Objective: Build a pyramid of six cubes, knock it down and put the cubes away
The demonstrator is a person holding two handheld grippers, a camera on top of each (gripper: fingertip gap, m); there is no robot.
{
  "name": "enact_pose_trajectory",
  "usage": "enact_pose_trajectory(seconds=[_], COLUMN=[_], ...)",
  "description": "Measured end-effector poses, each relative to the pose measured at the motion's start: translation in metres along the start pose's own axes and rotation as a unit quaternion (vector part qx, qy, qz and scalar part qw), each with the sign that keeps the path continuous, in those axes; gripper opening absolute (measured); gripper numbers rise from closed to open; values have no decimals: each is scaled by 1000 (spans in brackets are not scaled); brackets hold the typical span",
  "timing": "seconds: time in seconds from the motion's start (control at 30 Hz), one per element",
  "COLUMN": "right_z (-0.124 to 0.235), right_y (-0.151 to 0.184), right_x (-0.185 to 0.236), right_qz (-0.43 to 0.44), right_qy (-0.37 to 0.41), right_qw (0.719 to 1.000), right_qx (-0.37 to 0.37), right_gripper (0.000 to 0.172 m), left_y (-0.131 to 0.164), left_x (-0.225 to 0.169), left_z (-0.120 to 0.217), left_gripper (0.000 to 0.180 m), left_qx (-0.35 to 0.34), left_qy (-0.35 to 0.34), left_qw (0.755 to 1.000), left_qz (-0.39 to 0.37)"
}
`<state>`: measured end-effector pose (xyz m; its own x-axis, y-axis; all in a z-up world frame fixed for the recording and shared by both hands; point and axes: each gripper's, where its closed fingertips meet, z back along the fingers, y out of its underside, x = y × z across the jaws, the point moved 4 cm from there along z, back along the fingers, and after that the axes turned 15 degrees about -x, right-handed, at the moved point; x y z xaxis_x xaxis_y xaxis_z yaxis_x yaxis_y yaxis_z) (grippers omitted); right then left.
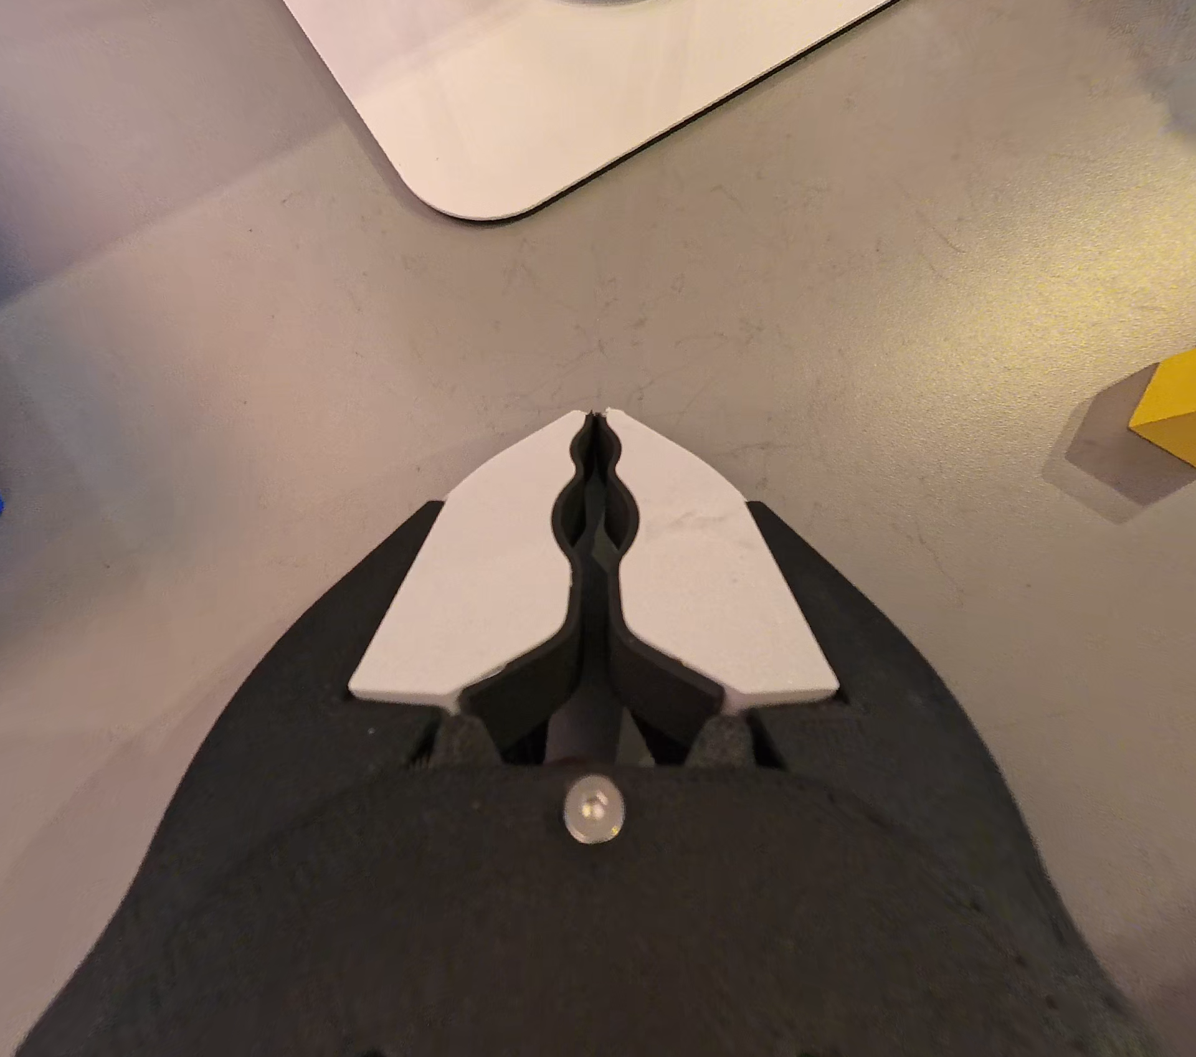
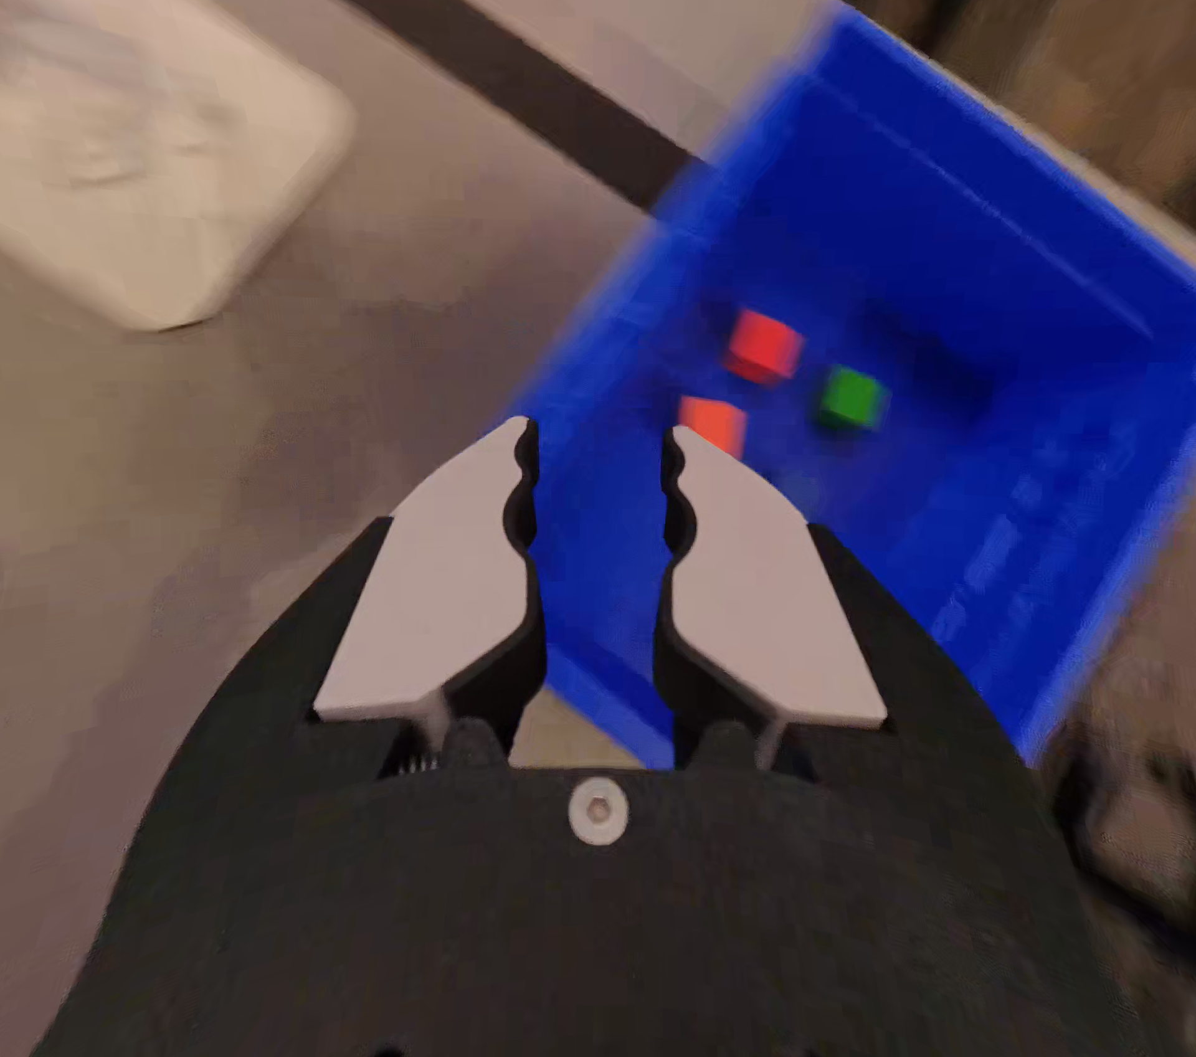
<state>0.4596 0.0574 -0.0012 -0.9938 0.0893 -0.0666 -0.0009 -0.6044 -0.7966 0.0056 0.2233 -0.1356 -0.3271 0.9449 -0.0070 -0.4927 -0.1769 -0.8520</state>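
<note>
Two grippers show. The right gripper (image 2: pixel 598 437) hangs with fingers parted and bare above a blue bin (image 2: pixel 1035 223) holding a red cube (image 2: pixel 764 343), an orange cube (image 2: pixel 715 421) and a green cube (image 2: pixel 851 395). The left gripper (image 1: pixel 598 414) is pinched closed on nothing over a grey table (image 1: pixel 194 379), a yellow cube (image 1: pixel 1165 411) off to its right.

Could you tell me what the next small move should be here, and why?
Probably swing the open, empty right gripper away from the blue bin toward the yellow cube, which sits on the table while three cubes already lie in the bin.
</note>
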Motion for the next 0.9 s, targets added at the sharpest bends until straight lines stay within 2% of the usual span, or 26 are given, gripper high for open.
enact_pose_trajectory(seconds=[0.07,0.1,0.17,0.23,0.33,0.43,0.53,0.6,0.67,0.7,0.8,0.9], right_z=[17,22,26,24,14,2,-8,-13,-16,-17,-18,-11], right_y=[-17,-18,-4,17,50,76,88,93,98,101,101,83], right_x=[71,108,180,239,292,314,318,317,317,317,317,306], right_qz=[80,126,216,258,318,380,401,406,408,409,396,364], right_qy=[-127,-186,-294,-381,-447,-469,-472,-474,-478,-478,-482,-463], right_qw=[988,974,930,888,836,797,783,778,773,772,776,806], right_qx=[-36,-40,-36,-24,2,36,62,73,86,90,86,63], right_gripper=[36,40,43,49,56,58,56,49,34,28,27,27], left_y=[0,0,0,0,0,0,0,0,0,0,0,0], left_x=[0,0,0,0,0,0,0,0,-1,0,-1,-1], left_z=[0,0,0,0,0,0,0,0,0,0,0,0], left_gripper=[0,0,0,0,0,0,0,0,0,0,0,0], left_qx=[0,0,0,0,0,0,0,0,0,0,0,0], left_qy=[0,0,0,0,0,0,0,0,-1,-1,-1,-1], left_qw=[1000,1000,1000,1000,1000,1000,1000,1000,1000,1000,1000,1000], left_qz=[0,0,0,0,0,0,0,-1,-1,-1,-1,-1])
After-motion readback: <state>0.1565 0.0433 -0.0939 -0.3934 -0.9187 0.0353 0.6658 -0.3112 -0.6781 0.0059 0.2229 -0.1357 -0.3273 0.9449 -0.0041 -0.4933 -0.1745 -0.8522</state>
